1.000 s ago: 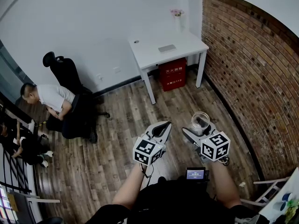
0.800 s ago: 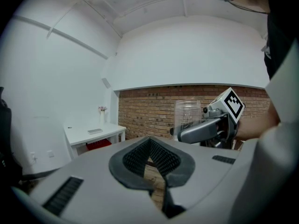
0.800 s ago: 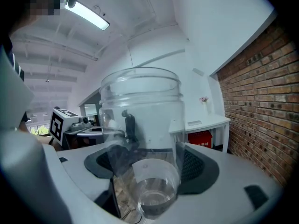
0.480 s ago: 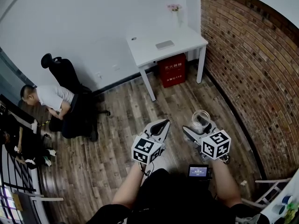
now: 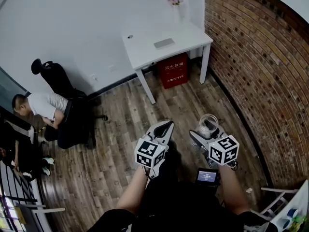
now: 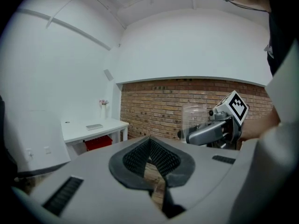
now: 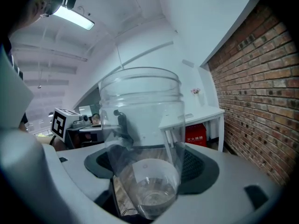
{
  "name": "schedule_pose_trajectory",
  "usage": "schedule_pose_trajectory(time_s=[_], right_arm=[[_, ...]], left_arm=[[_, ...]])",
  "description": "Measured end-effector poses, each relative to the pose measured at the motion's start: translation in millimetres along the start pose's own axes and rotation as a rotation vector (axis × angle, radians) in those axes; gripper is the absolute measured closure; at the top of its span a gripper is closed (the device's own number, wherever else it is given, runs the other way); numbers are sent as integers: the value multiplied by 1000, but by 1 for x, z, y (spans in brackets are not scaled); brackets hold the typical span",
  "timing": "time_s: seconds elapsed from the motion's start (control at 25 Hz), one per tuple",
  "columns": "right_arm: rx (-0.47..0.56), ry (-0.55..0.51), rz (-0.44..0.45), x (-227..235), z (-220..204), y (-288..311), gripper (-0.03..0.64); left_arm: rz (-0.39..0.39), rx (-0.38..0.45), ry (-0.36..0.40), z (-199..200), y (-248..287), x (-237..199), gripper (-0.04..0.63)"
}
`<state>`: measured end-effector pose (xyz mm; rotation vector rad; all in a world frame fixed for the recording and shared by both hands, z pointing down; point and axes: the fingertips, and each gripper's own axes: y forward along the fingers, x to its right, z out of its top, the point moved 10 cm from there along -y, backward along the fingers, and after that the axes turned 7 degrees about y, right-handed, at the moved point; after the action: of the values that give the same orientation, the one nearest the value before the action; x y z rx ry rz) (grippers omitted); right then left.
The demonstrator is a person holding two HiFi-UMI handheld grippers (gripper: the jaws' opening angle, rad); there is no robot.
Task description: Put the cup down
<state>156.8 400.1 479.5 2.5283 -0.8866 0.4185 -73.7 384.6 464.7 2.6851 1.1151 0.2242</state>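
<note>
A clear plastic cup (image 7: 142, 139) stands upright between the jaws of my right gripper (image 7: 149, 171), which is shut on it; the cup fills the middle of the right gripper view. From the head view the cup (image 5: 208, 125) sits at the tip of the right gripper (image 5: 205, 135), held in the air above the wooden floor. My left gripper (image 5: 163, 132) is beside it to the left, its jaws together with nothing between them. The left gripper view shows those jaws (image 6: 152, 160) shut and the cup (image 6: 194, 120) off to the right.
A white table (image 5: 164, 45) stands against the wall ahead, with a red box (image 5: 174, 71) under it and a small vase (image 5: 175, 6) at its back. A brick wall (image 5: 256, 66) runs along the right. A person (image 5: 41, 110) sits by a black chair (image 5: 53, 76) at the left.
The view has shifted: the table and the seated person sit further left and higher in the picture. Both grippers keep their places and the cup stays held.
</note>
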Motion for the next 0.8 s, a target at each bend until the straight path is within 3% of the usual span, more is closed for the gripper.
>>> schedule_pose_trajectory(time_s=[0.56, 0.8], right_arm=[[15, -24, -66, 99, 136, 194, 249], [-7, -2, -78, 126, 162, 250, 249]], left_arm=[[-59, 27, 3, 33, 158, -208, 586], [-74, 11, -15, 36, 199, -265, 586]])
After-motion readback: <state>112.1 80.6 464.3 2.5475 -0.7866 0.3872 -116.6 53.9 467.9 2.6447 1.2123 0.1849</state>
